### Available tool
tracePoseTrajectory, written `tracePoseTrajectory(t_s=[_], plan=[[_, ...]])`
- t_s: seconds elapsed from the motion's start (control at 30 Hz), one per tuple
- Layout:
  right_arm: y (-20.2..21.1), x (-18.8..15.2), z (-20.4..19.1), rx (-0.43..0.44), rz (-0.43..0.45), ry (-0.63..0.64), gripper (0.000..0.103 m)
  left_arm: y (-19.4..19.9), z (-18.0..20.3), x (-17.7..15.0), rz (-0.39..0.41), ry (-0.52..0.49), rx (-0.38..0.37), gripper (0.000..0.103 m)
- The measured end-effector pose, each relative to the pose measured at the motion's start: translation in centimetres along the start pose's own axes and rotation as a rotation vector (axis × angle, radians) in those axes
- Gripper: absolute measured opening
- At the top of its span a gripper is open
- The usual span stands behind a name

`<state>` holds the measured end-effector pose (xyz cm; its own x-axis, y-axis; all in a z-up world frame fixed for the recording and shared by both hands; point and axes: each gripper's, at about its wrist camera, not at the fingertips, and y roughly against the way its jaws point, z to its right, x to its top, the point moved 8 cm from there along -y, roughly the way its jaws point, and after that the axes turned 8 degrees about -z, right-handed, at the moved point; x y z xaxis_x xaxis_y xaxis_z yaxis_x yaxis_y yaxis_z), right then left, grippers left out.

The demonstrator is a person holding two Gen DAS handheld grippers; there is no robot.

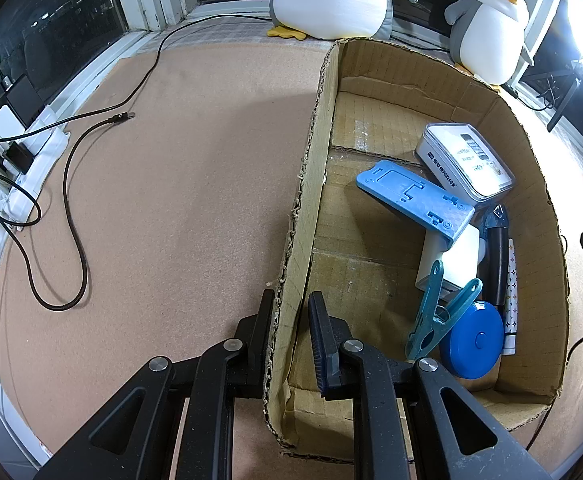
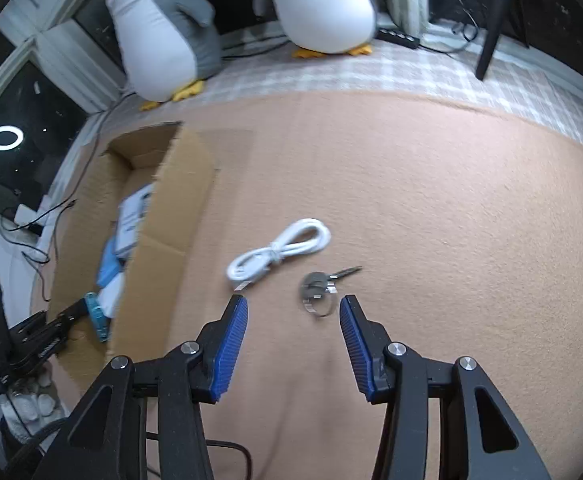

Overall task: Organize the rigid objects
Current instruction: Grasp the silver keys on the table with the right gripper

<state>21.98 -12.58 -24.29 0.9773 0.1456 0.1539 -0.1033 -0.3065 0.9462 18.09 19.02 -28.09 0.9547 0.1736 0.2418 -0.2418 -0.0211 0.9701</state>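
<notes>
The left gripper (image 1: 291, 312) is pinching the brown cardboard box (image 1: 307, 184) by its near wall, steadying it. The right gripper (image 2: 293, 312), half open and empty, is hovering just short of the metal key ring (image 2: 317, 290) on the pink felt mat (image 2: 431, 200); it should be straddling the ring squarely before closing.

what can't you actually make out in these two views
- Left wrist view: the white block is mostly covered by the blue plastic stand and teal clip; what it is stays unclear.
- Left wrist view: the patterned tube lies half behind the black handle.
- Right wrist view: the cardboard box contents are motion-blurred and cut off by its wall.
- Right wrist view: the keys on a ring are too blurred to count.
</notes>
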Motion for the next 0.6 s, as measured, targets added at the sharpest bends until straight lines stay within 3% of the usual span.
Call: tracePoseTrajectory(t_s=[0.37, 0.6], plan=[[-2.8, 0.0, 0.6, -0.083, -0.044, 0.029, 0.042, 0.0, 0.0, 0.0, 0.0, 0.0, 0.0, 0.017], [-2.9, 0.0, 0.3, -0.15, -0.026, 0.066, 0.026, 0.0, 0.0, 0.0, 0.0, 0.0, 0.0, 0.017]])
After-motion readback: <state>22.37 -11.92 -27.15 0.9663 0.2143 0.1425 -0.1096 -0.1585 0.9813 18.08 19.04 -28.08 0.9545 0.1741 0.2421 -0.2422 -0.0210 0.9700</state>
